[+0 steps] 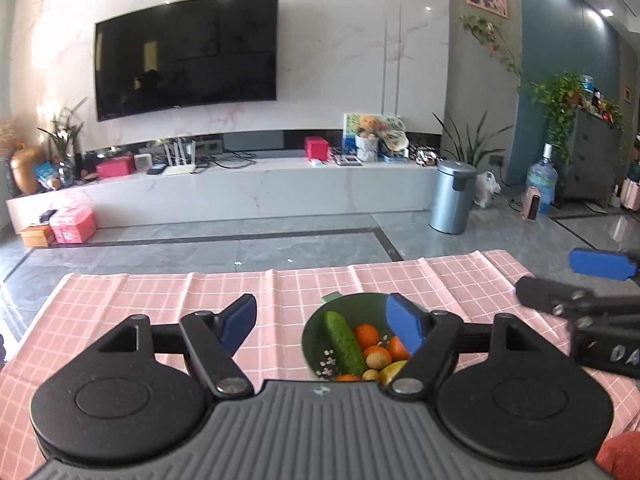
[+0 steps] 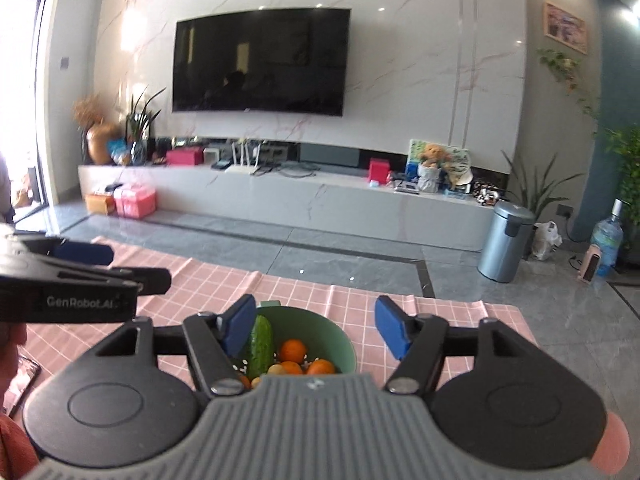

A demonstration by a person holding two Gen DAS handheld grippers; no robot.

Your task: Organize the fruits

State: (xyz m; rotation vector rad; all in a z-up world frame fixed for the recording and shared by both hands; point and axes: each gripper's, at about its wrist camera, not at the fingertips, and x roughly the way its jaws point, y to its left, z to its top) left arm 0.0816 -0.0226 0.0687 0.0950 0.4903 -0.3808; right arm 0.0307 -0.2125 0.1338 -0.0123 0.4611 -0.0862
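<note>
Evidently both tools hung empty and spread wide above the pink-checked surface (image 1: pixel 160 292): the left tool (image 1: pixel 320 326) and the right tool (image 2: pixel 316 326) flanked a green bowl (image 2: pixel 344 340) holding a cucumber (image 1: pixel 344 342) and small oranges (image 1: pixel 367 335). The cucumber looked firm yet slick, best taken mid-length; the oranges seemed light and apt to roll. The bowl's wall crowded any grasp, while open cloth lay all around.
</note>
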